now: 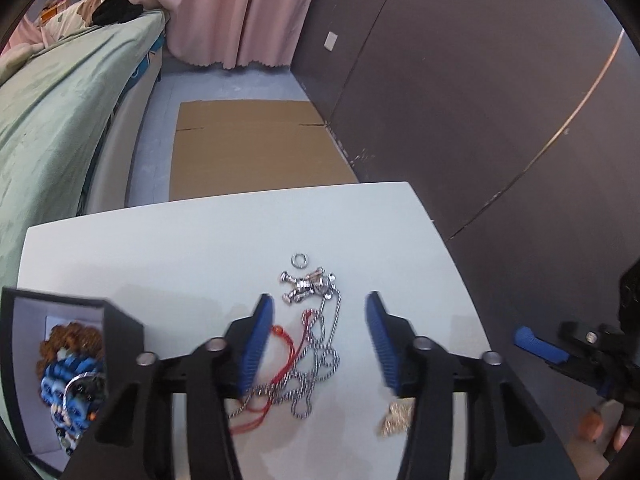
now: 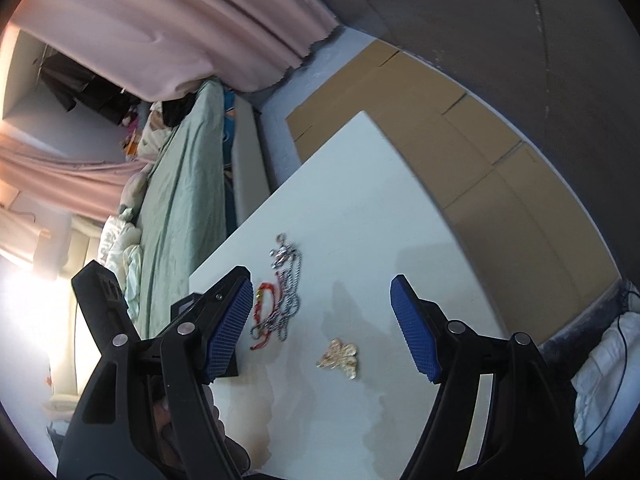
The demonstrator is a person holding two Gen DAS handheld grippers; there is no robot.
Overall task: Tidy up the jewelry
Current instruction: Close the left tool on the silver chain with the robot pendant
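A silver chain with a figure pendant (image 1: 310,286) lies tangled with a red cord bracelet (image 1: 280,364) on the white table (image 1: 160,248). A small silver ring (image 1: 299,260) lies just beyond it. A gold piece (image 1: 396,416) lies near my left gripper's right finger. My left gripper (image 1: 318,344) is open, its fingers either side of the chain, just above the table. An open black box (image 1: 60,360) at the left holds beaded bracelets. My right gripper (image 2: 322,328) is open above the gold piece (image 2: 339,358); the chain (image 2: 286,280) lies left of it.
The right gripper also shows at the right edge of the left wrist view (image 1: 560,352). A bed with a green sheet (image 1: 52,112) stands to the left. Flat cardboard (image 1: 252,148) lies on the floor beyond the table. A dark wall (image 1: 480,100) runs along the right.
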